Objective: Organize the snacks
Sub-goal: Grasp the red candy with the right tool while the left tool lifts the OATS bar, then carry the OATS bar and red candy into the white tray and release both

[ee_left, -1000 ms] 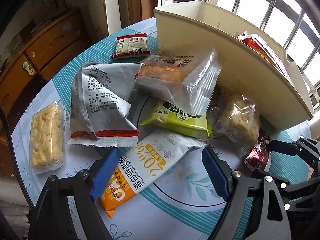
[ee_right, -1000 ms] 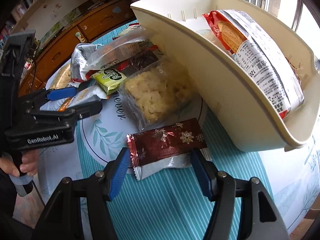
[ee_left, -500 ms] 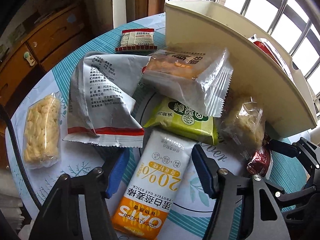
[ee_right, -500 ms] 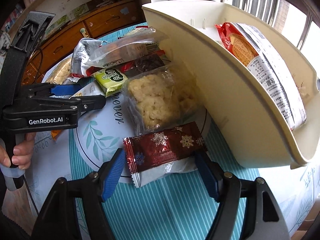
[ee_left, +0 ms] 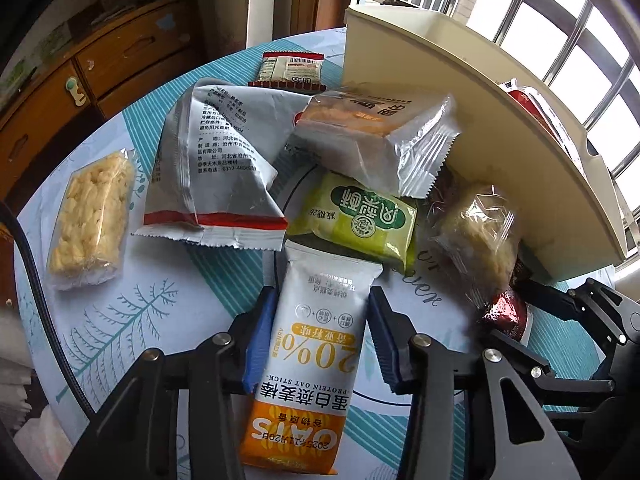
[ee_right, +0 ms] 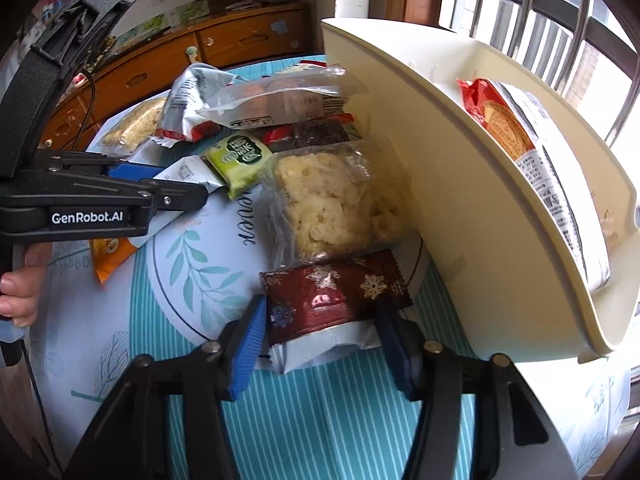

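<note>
Our left gripper [ee_left: 320, 340] pinches the glossy, flat oat stick packet [ee_left: 316, 356] at the table's near edge. Our right gripper [ee_right: 320, 336] clamps the crinkly red foil snack [ee_right: 336, 300] beside the smooth cream bin [ee_right: 472, 216].

Nine snack packets [ee_left: 212, 168] lie on the table [ee_left: 132, 320] beside one cream bin [ee_right: 460, 200]; one biscuit pack [ee_right: 532, 152] inside it.

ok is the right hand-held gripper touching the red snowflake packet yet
Touching. The right wrist view shows the right hand-held gripper with both blue pads pressed against the sides of the red snowflake packet, no gap showing on either side.
</note>
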Demonstrator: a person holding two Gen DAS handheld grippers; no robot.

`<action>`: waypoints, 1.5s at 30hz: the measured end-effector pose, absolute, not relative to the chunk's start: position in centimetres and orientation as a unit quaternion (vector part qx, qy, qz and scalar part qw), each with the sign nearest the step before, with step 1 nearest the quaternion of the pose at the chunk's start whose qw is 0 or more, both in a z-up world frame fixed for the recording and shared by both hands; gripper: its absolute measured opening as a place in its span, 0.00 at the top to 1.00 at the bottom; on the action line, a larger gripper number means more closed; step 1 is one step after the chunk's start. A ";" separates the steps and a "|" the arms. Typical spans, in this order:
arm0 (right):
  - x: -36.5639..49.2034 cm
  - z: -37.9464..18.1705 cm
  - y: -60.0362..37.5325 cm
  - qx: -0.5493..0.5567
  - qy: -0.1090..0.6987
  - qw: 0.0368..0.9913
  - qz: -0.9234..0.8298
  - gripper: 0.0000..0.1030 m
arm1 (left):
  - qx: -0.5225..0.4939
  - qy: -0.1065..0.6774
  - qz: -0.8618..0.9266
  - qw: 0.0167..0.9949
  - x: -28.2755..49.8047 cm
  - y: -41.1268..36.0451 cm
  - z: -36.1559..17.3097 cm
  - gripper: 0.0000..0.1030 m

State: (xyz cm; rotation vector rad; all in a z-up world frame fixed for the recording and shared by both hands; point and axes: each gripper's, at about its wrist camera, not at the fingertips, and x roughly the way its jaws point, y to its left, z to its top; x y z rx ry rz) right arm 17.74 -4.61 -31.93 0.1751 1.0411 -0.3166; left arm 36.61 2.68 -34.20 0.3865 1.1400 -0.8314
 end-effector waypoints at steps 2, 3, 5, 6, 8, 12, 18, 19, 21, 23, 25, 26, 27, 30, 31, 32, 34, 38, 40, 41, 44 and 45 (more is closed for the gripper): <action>17.7 -32.0 -4.6 0.082 0.495 0.852 -0.148 0.53 | 0.166 0.526 -0.374 0.746 36.1 3.3 -34.1 0.57; 17.7 -31.9 -4.6 0.082 0.495 0.853 -0.148 0.54 | 0.159 0.529 -0.371 0.746 35.9 3.5 -34.1 0.57; 17.6 -31.8 -4.7 0.081 0.494 0.854 -0.144 0.57 | 0.148 0.532 -0.364 0.750 35.5 4.0 -34.0 0.57; 17.4 -31.8 -4.8 0.080 0.494 0.854 -0.143 0.57 | 0.142 0.533 -0.358 0.754 35.3 4.2 -34.0 0.57; 17.3 -31.7 -4.8 0.080 0.493 0.855 -0.139 0.59 | 0.128 0.537 -0.352 0.756 35.1 4.7 -33.9 0.58; 17.0 -31.7 -4.8 0.086 0.493 0.856 -0.133 0.60 | 0.094 0.550 -0.339 0.758 33.8 5.5 -33.8 0.58; 16.4 -31.3 -4.9 0.094 0.497 0.855 -0.114 0.62 | 0.053 0.560 -0.314 0.765 31.7 6.9 -33.5 0.58; 16.4 -31.2 -5.0 0.099 0.500 0.853 -0.111 0.63 | 0.047 0.561 -0.308 0.767 31.3 7.2 -33.4 0.58; 16.3 -30.9 -5.2 0.111 0.506 0.849 -0.106 0.64 | 0.026 0.560 -0.295 0.774 30.5 8.0 -33.2 0.58; 16.2 -30.7 -5.4 0.123 0.510 0.846 -0.094 0.65 | -0.005 0.564 -0.284 0.775 29.7 8.7 -32.9 0.58; 16.1 -30.6 -5.5 0.129 0.514 0.844 -0.082 0.65 | -0.035 0.568 -0.274 0.776 29.1 9.3 -32.6 0.59; 16.0 -30.4 -5.6 0.131 0.514 0.844 -0.077 0.66 | -0.050 0.567 -0.268 0.777 28.7 9.7 -32.4 0.59; 15.8 -30.3 -5.7 0.136 0.513 0.844 -0.072 0.66 | -0.061 0.567 -0.261 0.779 28.3 10.0 -32.2 0.59; 15.2 -29.8 -6.1 0.147 0.515 0.843 -0.050 0.68 | -0.089 0.566 -0.239 0.784 26.7 10.5 -31.5 0.59; 15.0 -29.7 -6.3 0.149 0.516 0.843 -0.040 0.69 | -0.098 0.565 -0.232 0.786 26.1 10.6 -31.2 0.59; 14.9 -29.4 -6.5 0.149 0.516 0.843 -0.029 0.70 | -0.109 0.564 -0.226 0.786 25.8 10.5 -30.8 0.59; 14.5 -29.0 -6.9 0.150 0.513 0.845 -0.008 0.70 | -0.127 0.562 -0.214 0.788 24.9 10.4 -30.1 0.59; 13.9 -27.7 -7.8 0.152 0.502 0.850 0.035 0.81 | -0.147 0.552 -0.196 0.797 23.5 9.6 -28.2 0.59; 13.6 -27.0 -8.3 0.148 0.496 0.854 0.057 0.83 | -0.158 0.545 -0.187 0.802 23.6 8.9 -27.2 0.59; 13.5 -26.6 -8.4 0.144 0.495 0.854 0.067 0.83 | -0.165 0.540 -0.185 0.804 23.6 8.1 -26.7 0.59; 12.9 -25.4 -9.0 0.144 0.486 0.856 0.103 0.84 | -0.174 0.520 -0.182 0.817 22.7 7.6 -24.4 0.59; 12.6 -25.0 -9.2 0.143 0.481 0.857 0.116 0.84 | -0.174 0.512 -0.182 0.821 22.5 7.3 -23.7 0.59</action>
